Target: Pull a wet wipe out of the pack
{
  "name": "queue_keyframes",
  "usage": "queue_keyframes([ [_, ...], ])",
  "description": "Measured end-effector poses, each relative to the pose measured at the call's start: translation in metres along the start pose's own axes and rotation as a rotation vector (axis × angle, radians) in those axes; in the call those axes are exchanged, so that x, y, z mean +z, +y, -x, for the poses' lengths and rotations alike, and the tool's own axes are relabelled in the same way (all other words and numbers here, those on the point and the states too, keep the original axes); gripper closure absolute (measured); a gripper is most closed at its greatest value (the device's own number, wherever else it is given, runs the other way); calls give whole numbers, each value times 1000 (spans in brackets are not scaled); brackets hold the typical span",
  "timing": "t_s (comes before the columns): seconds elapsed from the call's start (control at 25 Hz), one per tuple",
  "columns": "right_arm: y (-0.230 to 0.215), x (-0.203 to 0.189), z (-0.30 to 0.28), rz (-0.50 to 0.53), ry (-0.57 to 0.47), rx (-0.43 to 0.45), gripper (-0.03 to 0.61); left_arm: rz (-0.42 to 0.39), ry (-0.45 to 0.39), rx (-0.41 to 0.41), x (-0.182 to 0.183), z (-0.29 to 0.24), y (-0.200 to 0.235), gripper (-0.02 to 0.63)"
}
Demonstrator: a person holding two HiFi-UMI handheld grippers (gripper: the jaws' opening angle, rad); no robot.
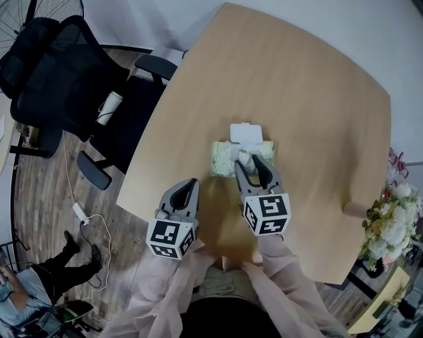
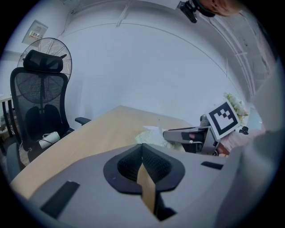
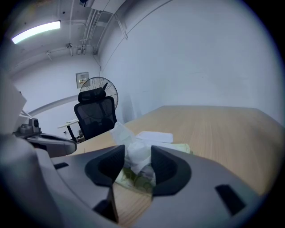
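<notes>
The pale green wet-wipe pack (image 1: 225, 157) lies on the round wooden table (image 1: 297, 86), its white lid (image 1: 246, 133) flipped open at the far side. A crumpled white wipe (image 1: 246, 158) sticks up from the opening. My right gripper (image 1: 249, 162) stands open with this wipe (image 3: 133, 149) between its pads, above the pack (image 3: 138, 180). My left gripper (image 1: 191, 182) is shut and empty, to the left of the pack and nearer to me, over the table's edge. In the left gripper view its pads (image 2: 142, 149) meet, and the right gripper's fingers (image 2: 182, 133) show ahead.
A black office chair (image 1: 66, 79) with a white roll (image 1: 109, 107) on its seat stands left of the table, a fan (image 1: 53, 8) behind it. Flowers (image 1: 395, 221) sit at the right. Cables (image 1: 82, 214) lie on the wooden floor.
</notes>
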State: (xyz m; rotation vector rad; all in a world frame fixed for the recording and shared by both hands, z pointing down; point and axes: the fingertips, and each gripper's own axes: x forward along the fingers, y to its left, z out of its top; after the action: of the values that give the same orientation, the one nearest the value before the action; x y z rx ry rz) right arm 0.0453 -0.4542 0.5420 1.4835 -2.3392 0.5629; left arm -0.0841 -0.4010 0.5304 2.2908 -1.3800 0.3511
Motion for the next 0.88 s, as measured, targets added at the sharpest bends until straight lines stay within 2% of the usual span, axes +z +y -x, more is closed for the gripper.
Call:
queue_keyframes([
  [0.16, 3, 0, 0, -21, 1, 29, 411, 8, 9, 6, -4, -1, 2, 601],
  [0.24, 3, 0, -1, -26, 1, 31, 474, 8, 12, 4, -4, -2, 2, 601],
  [0.36, -1, -1, -1, -28, 0, 15, 531, 4, 13, 3, -4, -3, 2, 601],
  [0.88, -1, 0, 3, -16, -2, 16, 552, -6, 4, 8, -1, 0, -2, 600],
])
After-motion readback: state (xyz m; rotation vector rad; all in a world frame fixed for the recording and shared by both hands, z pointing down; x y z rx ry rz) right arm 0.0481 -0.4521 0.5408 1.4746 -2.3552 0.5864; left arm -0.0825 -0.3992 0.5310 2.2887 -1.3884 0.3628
